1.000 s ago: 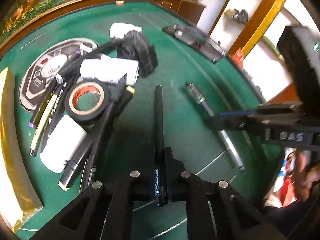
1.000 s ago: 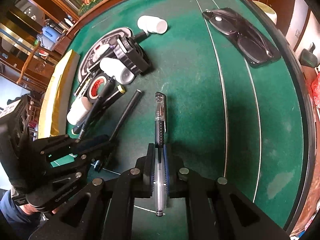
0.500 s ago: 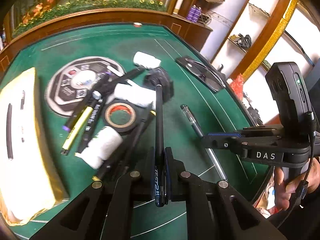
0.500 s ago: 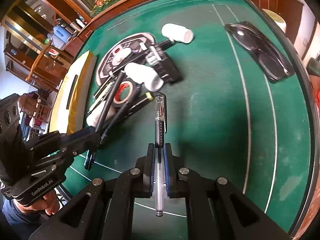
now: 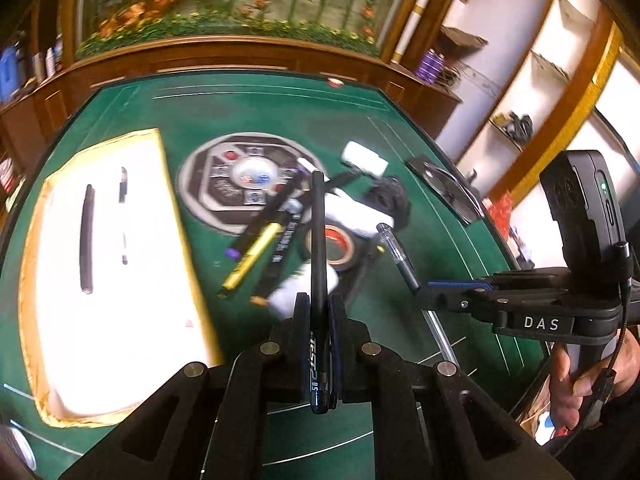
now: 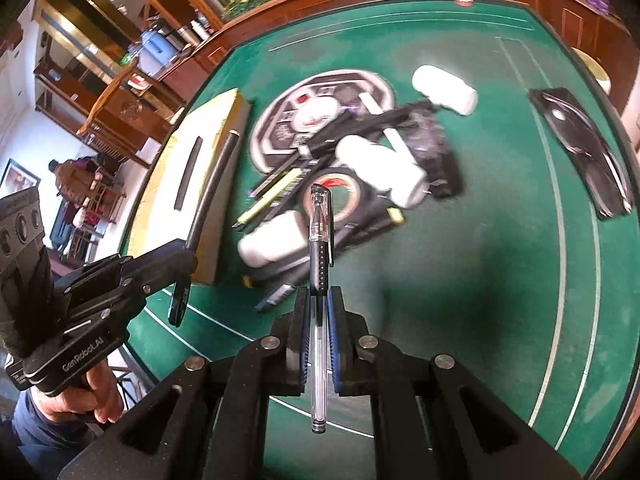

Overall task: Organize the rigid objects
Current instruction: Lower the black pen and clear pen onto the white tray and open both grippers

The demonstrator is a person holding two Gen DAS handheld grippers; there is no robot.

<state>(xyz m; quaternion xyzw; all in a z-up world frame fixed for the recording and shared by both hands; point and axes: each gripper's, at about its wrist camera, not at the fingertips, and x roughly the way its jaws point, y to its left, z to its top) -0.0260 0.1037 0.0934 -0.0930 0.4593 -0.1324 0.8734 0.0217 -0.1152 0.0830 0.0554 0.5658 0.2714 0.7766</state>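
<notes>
My left gripper is shut on a black pen that sticks out forward, held in the air over the pile of stationery. My right gripper is shut on a clear gel pen with a black grip, also lifted above the green table. Each gripper shows in the other's view: the right gripper at the right, the left gripper at the lower left. A gold-rimmed white tray lies left of the pile with two dark pens in it.
The pile holds a tape roll, a yellow highlighter, markers, white bottles and a black block. A round printed disc lies behind it. A black glasses case sits at the right. A wooden rail edges the table.
Both grippers have risen with their pens and swung left, away from the table's right side. The gold-rimmed tray has come much further into view.
</notes>
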